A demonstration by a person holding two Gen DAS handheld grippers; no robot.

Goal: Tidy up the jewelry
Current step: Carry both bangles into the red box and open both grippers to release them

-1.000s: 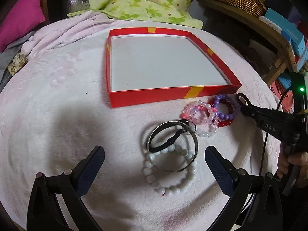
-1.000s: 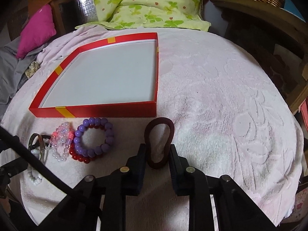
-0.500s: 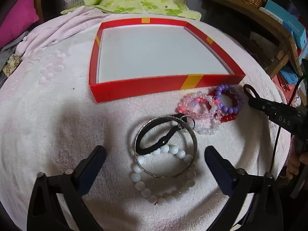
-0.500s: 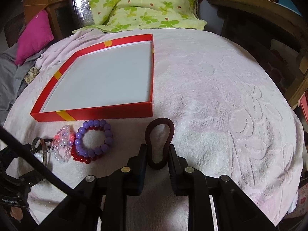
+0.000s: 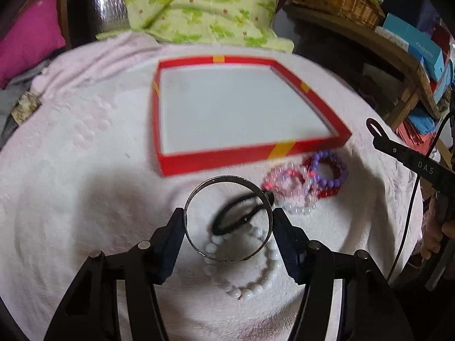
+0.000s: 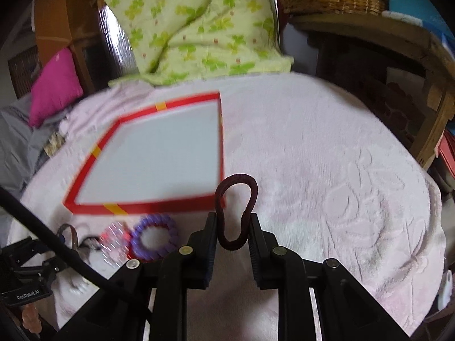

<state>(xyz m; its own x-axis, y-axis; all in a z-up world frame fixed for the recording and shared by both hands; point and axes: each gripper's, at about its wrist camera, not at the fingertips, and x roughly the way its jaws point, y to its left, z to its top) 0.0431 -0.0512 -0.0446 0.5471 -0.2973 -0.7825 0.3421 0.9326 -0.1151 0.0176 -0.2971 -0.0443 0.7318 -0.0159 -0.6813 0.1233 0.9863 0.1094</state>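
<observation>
My left gripper (image 5: pixel 227 227) is shut on a silver metal bangle (image 5: pixel 196 196) and holds it above a white bead bracelet (image 5: pixel 256 284) and a black hair tie (image 5: pixel 227 221). Pink (image 5: pixel 284 182), purple (image 5: pixel 338 176) and red bead bracelets lie just right of them, in front of the red tray (image 5: pixel 216 162). My right gripper (image 6: pixel 233 227) is shut on a dark maroon hair tie (image 6: pixel 250 196), lifted near the tray's (image 6: pixel 159 207) near right corner. The purple bracelet (image 6: pixel 155 238) lies to its left.
The pink blanket (image 5: pixel 71 170) covers the round table. A green floral quilt (image 5: pixel 199 8) and a magenta pillow (image 5: pixel 25 48) lie behind. A wooden shelf (image 5: pixel 398 56) with a wicker basket stands at the right. The left gripper's body (image 6: pixel 25 272) shows at lower left.
My left gripper closed on the silver bangle and raised it off the blanket. My right gripper lifted and moved with the maroon hair tie towards the tray.
</observation>
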